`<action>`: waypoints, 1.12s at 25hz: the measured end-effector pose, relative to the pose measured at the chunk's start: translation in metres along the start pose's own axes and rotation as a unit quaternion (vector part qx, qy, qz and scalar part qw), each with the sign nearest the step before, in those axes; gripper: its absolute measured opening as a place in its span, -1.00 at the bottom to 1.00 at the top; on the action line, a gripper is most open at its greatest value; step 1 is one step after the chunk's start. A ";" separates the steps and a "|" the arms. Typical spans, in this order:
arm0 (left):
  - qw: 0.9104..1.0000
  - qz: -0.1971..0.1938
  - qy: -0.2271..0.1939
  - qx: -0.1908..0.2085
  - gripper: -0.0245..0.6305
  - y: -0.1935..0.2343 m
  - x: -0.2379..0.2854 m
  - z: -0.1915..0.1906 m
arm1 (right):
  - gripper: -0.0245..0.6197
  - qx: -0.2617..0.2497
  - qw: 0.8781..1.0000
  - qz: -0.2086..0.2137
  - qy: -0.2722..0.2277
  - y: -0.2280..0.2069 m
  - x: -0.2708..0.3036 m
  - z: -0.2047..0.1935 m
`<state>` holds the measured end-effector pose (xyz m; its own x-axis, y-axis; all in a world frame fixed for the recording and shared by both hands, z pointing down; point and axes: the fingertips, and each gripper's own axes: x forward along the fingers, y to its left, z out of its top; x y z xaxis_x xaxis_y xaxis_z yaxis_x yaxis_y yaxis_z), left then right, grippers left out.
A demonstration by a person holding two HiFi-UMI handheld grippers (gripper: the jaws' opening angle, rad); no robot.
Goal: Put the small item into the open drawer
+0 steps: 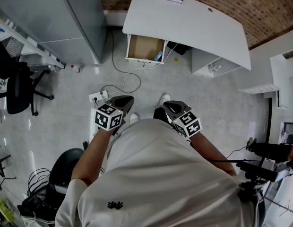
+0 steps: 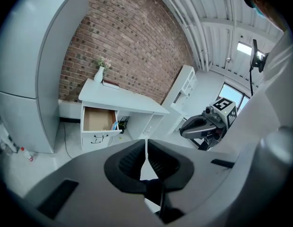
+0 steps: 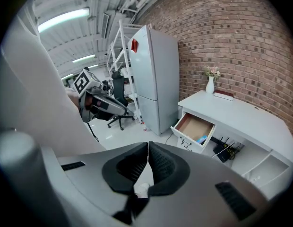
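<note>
A pale speck (image 3: 142,189) low behind the right gripper's (image 3: 147,151) pads was too small to name. Its jaws were clenched tip to tip. The left gripper's (image 2: 146,148) jaws were clenched on nothing. Far ahead of both, the drawer (image 3: 195,126) stood open, a small blue item (image 3: 202,139) in its corner.

White bench (image 1: 193,22) set against a brick wall (image 2: 132,46); on it, a white vase (image 3: 210,85) of flowers and a dark red book (image 3: 223,94). Tall grey cabinet (image 3: 156,79), possibly a refrigerator, beside the bench. Black office chair (image 1: 16,86). On the floor: white power strip (image 1: 99,97) with cable; small red-capped bottle (image 1: 76,69) near the cabinet.
</note>
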<state>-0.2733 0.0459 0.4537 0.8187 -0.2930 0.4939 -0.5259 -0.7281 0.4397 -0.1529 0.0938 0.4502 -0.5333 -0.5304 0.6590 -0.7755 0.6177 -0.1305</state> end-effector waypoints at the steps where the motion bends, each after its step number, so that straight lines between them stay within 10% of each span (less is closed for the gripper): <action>1: 1.000 -0.001 0.001 0.001 -0.82 -0.001 0.002 0.000 | -0.82 0.001 1.000 -0.002 -0.001 -0.001 -0.002 -0.001; 28: 0.998 -0.031 0.048 0.019 -0.82 0.029 0.056 0.014 | -0.83 0.041 0.998 -0.035 0.014 -0.046 0.010 -0.008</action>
<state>-0.2392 -0.0003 0.4839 0.8230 -0.1875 0.5361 -0.4638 -0.7668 0.4437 -0.1196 0.0650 0.4689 -0.4690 -0.5534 0.6884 -0.8359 0.5297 -0.1436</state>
